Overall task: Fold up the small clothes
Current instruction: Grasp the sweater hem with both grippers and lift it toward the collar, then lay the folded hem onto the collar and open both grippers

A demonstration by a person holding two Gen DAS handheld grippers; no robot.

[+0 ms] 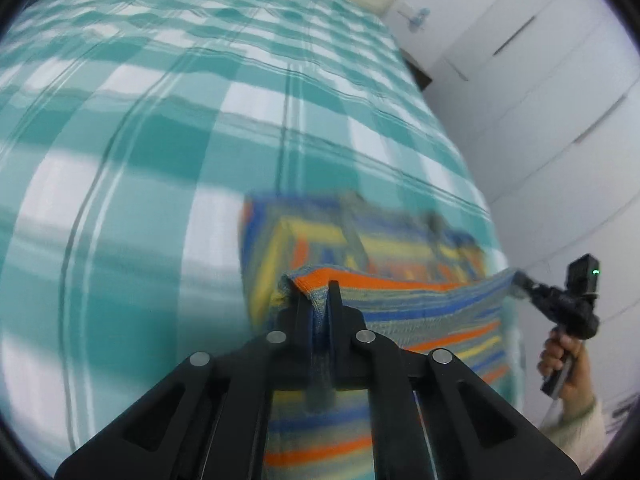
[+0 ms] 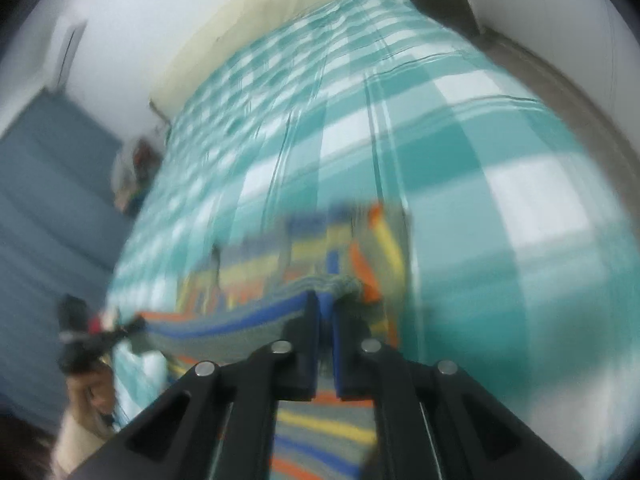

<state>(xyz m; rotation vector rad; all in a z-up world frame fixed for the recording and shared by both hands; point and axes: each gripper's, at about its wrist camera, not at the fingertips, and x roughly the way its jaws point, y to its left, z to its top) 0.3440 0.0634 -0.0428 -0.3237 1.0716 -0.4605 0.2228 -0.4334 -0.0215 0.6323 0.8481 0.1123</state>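
Observation:
A small knitted garment (image 1: pixel 420 312) with orange, blue, yellow and grey-green stripes hangs stretched between my two grippers above the bed. My left gripper (image 1: pixel 318 296) is shut on one top corner, with the cloth pinched between its fingers. In the left wrist view my right gripper (image 1: pixel 520 280) grips the other corner at the right. The right wrist view shows my right gripper (image 2: pixel 326 300) shut on the garment's (image 2: pixel 240 316) blue edge, and my left gripper (image 2: pixel 136 326) holds the far end at the left. The lower part of the garment trails onto the bedspread, blurred.
The bed has a teal and white checked cover (image 1: pixel 160 140) and a cream pillow (image 2: pixel 240 40) at its head. White cupboard doors (image 1: pixel 540 100) stand to the right of the bed. A blue-grey surface (image 2: pixel 48 200) lies along its left side. A person's hand (image 1: pixel 560 360) holds the right gripper's handle.

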